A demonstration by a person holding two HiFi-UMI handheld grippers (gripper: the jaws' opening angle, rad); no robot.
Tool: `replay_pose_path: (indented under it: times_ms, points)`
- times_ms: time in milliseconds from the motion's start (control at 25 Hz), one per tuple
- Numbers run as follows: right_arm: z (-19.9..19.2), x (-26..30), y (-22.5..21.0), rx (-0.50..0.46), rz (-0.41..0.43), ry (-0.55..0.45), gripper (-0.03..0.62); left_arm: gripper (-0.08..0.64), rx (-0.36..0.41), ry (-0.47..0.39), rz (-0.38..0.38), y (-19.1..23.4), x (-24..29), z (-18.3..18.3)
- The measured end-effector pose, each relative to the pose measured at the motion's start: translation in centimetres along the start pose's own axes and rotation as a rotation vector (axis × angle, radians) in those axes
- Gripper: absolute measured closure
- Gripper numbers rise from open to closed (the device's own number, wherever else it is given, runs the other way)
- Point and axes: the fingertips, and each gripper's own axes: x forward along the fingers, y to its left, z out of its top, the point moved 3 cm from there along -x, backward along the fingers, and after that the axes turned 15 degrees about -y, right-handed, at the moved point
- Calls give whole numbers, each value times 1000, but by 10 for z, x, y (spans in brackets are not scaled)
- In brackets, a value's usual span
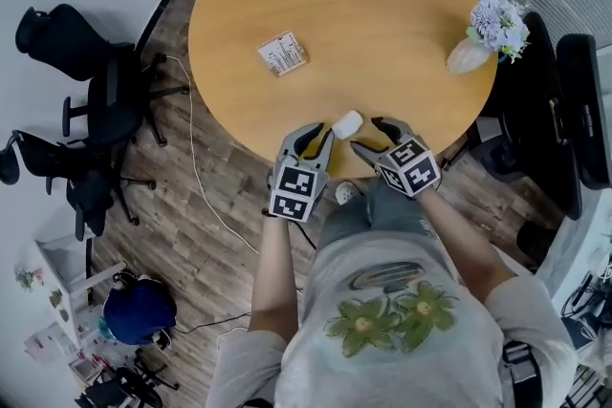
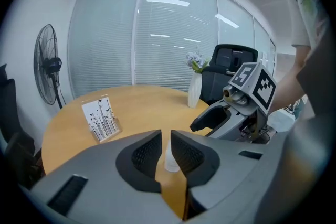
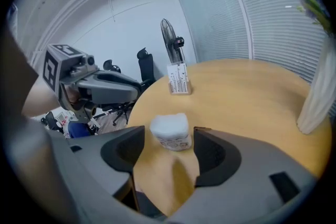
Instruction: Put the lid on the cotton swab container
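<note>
Container (image 1: pixel 346 123) is found upright on the round wooden worktop (image 1: pixel 382 5), close to the near edge and between the two grippers. In the right gripper view its top is seen as white and uncovered, with a printed band round the lower part.

Right gripper (image 1: pixel 368 134) is held with its jaws wide apart, one on each side of the container. A gap is seen between each pad and the container wall, so nothing is gripped.

Left gripper (image 2: pixel 166 136) is held just beside the container, on the person's left. Its jaws are drawn almost together, and a thin translucent piece, taken to be the lid (image 2: pixel 171 157), is pinched edgewise in the narrow slot between them. The lid is carried clear of the worktop surface and apart from the container. It cannot be made out in the head view.

A printed card stand (image 1: pixel 282 53) is placed farther in on the worktop, well apart from the container. A pale vase (image 1: pixel 467 56) of flowers is set near the right-hand rim. A pedestal fan (image 2: pixel 47 68) is seen beyond the worktop, before the blinds.
</note>
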Motion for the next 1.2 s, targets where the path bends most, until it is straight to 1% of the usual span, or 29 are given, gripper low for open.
replay_pose_path:
  times_ms: [40,80,120,200,280,360,440,520,640,880,1000,1200]
  points:
    - [7,-3,2,3,12,-10,290,526,-11,-17,25,2,-3,4]
    - [13,-6,4,3,24,-21,314,553,-26,-36,51,4,-5,9]
    - [19,-9,6,0,33,-34,351,556,-46,-55,75,5,-8,13]
    - [32,-14,10,-4,49,-65,389,563,-85,-91,104,6,-13,22]
    - [45,-18,12,-5,59,-95,451,565,-110,-121,116,5,-16,31]
    - [56,-20,14,-16,68,-116,495,565,-128,-143,122,3,-18,37]
    - [64,-22,15,-39,75,-129,531,565,-140,-156,128,2,-20,41]
    - [71,-23,15,-58,85,-139,590,566,-147,-164,137,1,-21,44]
    - [79,-24,17,-64,117,-148,592,565,-150,-166,146,0,-19,45]
    - [86,-23,19,-45,178,-157,595,563,-131,-152,161,-4,-15,44]
    - [91,-20,19,-47,196,-158,595,563,-142,-147,162,-4,-15,42]
    - [97,-16,17,-48,213,-157,595,563,-137,-151,158,-4,-10,45]
